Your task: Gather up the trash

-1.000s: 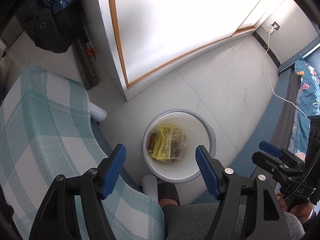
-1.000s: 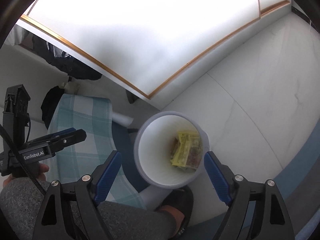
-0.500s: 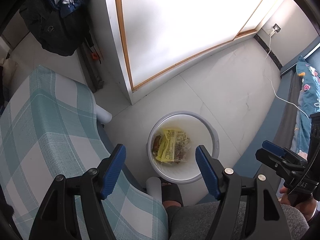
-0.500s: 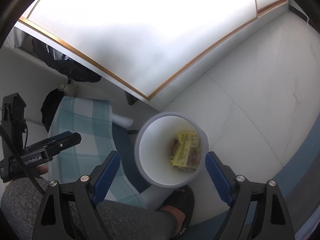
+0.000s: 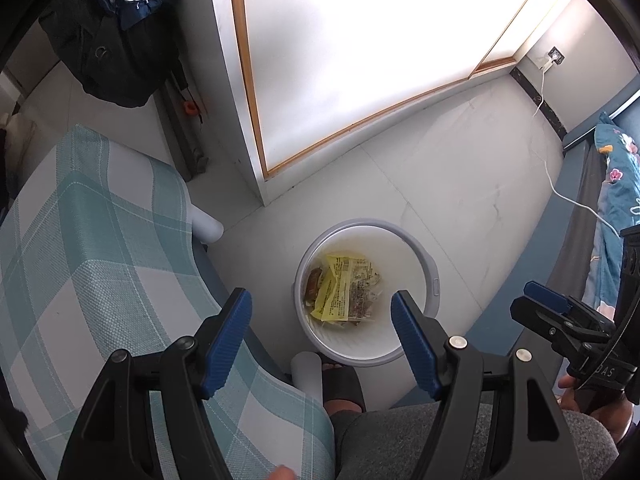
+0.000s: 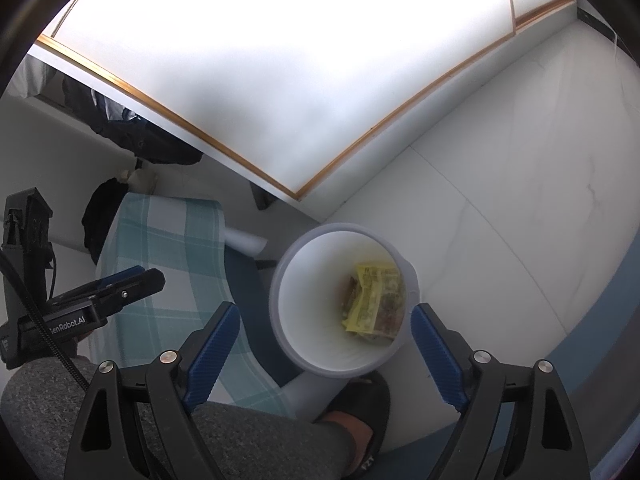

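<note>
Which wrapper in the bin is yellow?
The printed packet lying on top in the bin; the brown wrapper sits half under its left edge.

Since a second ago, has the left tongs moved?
Yes. The left tongs drew back and to its left: in its own view the bin and the wardrobe corner slid right and downward, and the bin shrank.

A home bedroom: floral bedding (image 5: 618, 184), a hung jacket (image 5: 108, 40), a checked cushion (image 5: 80, 240), tiled floor (image 5: 460, 168).
</note>
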Tool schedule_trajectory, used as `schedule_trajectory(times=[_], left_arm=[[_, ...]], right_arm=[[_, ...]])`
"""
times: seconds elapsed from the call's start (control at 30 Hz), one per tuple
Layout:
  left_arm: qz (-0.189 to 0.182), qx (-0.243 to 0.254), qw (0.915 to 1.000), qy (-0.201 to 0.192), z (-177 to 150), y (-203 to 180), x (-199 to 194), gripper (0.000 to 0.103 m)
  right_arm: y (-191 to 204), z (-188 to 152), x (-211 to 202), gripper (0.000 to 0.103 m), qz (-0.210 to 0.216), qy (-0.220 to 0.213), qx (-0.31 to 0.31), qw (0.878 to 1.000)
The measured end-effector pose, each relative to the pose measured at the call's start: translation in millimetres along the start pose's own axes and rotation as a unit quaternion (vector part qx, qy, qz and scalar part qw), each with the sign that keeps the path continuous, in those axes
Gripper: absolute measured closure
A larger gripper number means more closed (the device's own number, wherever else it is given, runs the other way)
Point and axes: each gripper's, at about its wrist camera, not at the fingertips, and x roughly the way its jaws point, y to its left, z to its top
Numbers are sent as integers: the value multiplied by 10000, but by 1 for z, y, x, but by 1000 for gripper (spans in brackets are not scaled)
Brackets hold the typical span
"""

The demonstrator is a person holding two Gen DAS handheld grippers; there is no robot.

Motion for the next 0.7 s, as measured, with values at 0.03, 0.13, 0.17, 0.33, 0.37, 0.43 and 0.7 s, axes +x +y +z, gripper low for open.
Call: schedule_trajectory(times=[0.03, 0.13, 0.17, 0.33, 0.37, 0.43, 0.7], left_arm=[[-8, 8, 10000, 0, 0, 0, 0, 34], [-9, 39, 10000, -6, 0, -1, 0, 34], [-11, 39, 10000, -9, 0, -2, 0, 34], [-24, 59, 10000, -56, 0, -3, -2, 34], [-20, 76, 9999, -77, 0, -4, -2, 34], [-31, 105, 9999, -104, 0, -5, -3, 34], [-56, 99, 9999, -98, 1, -5, -2, 34]], right_arm=[[0, 0, 0, 15, 1, 3, 4, 10000], [-1, 0, 0, 15, -4, 1, 19, 10000], [-1, 0, 0, 15, -3, -1, 23, 10000], [-1, -1, 1, 15, -2, 4, 25, 10000], [-1, -1, 1, 15, -6, 3, 24, 10000], [-1, -1, 1, 15, -3, 1, 25, 10000], [-3, -1, 1, 15, -5, 3, 34, 10000]])
